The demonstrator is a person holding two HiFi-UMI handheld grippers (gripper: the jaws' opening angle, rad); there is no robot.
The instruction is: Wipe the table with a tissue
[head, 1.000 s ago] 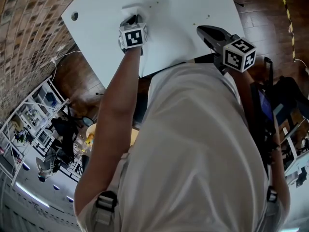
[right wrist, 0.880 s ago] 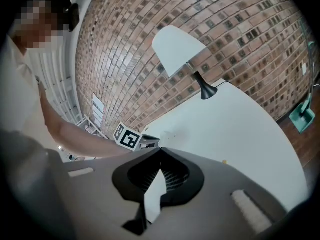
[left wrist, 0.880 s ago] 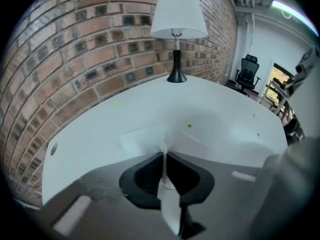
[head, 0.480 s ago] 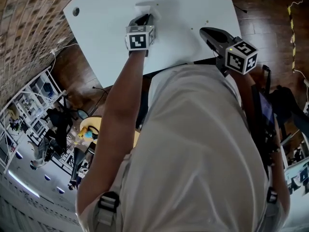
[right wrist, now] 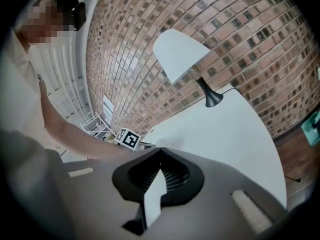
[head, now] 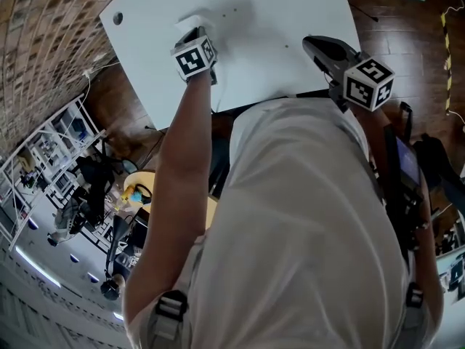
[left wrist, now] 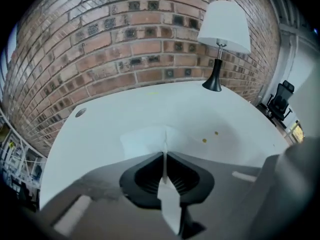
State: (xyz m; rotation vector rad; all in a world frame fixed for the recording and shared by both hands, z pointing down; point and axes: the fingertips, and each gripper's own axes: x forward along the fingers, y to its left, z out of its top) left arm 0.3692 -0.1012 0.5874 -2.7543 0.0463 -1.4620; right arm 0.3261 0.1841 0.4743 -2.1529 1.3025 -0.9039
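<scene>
Left gripper (left wrist: 164, 153): jaws closed. The two dark tips meet on a thin upstanding fold of the tissue (left wrist: 145, 138) and pinch it, with no gap showing on either side of the sheet. The gripper points steeply down at the table (left wrist: 115, 111), and its tips are at the surface where the tissue lies. In the head view the left gripper (head: 192, 34) is at the end of an outstretched bare arm, with its marker cube (head: 194, 57) on the near side of the jaws.

Right gripper (right wrist: 159, 149): jaws clenched tip to tip, with nothing between them. In the head view the right gripper (head: 308, 43) is over the right part of the table near its near edge, well apart from the tissue. No view shows whether it touches the surface.

Tissue: white, thin, a single sheet. It is spread mostly flat on the left part of the table, just beyond the left jaw tips, and gathered into one raised crease at the pinch. Its far edge is slightly uneven. It lies to the right of a small round hole (left wrist: 80, 112) in the tabletop.

Table: white and smooth. Two small yellowish specks (left wrist: 204, 140) sit to the right of the tissue. A lamp (left wrist: 223, 29) with a white shade stands at the far side, against a brick wall (left wrist: 125, 39).
</scene>
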